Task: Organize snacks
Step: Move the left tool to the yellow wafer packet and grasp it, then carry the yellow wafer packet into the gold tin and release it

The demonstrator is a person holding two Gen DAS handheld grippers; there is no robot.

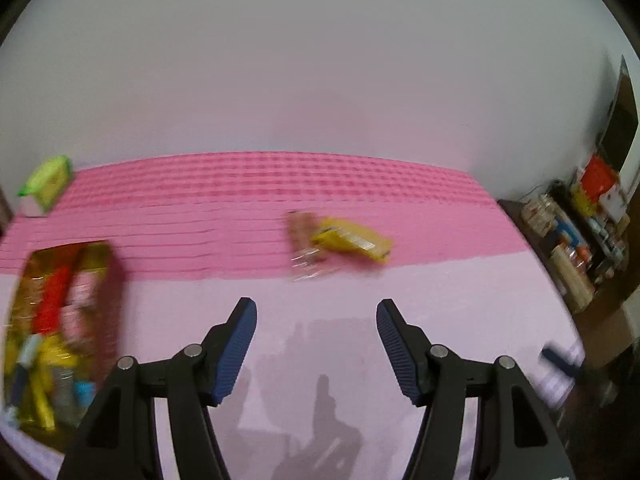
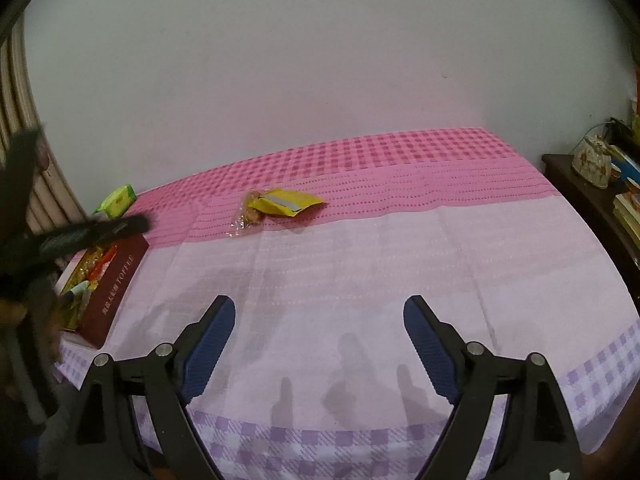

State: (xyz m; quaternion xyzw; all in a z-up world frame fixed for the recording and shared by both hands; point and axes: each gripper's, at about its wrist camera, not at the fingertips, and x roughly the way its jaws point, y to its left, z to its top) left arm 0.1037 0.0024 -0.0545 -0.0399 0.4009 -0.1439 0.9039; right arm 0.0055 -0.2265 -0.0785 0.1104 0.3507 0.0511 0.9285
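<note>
A yellow packet (image 1: 352, 240) (image 2: 286, 202) lies mid-table on the pink cloth, and a clear bag of brown snacks (image 1: 306, 244) (image 2: 248, 214) touches its left side. At the left stands an open dark red toffee box (image 1: 60, 320) (image 2: 108, 292) holding several wrapped sweets. A green packet (image 1: 48, 180) (image 2: 118, 200) lies beyond it by the wall. My left gripper (image 1: 316, 344) is open and empty, well short of the yellow packet; its view is motion-blurred. My right gripper (image 2: 320, 344) is open and empty above the pale cloth near the front edge.
A blurred black gripper body (image 2: 80, 236) reaches over the box from the left. A dark shelf (image 1: 580, 240) with jars and boxes stands right of the table, and a patterned pot (image 2: 592, 160) sits on a side table. The wall backs the tablecloth (image 2: 360, 260).
</note>
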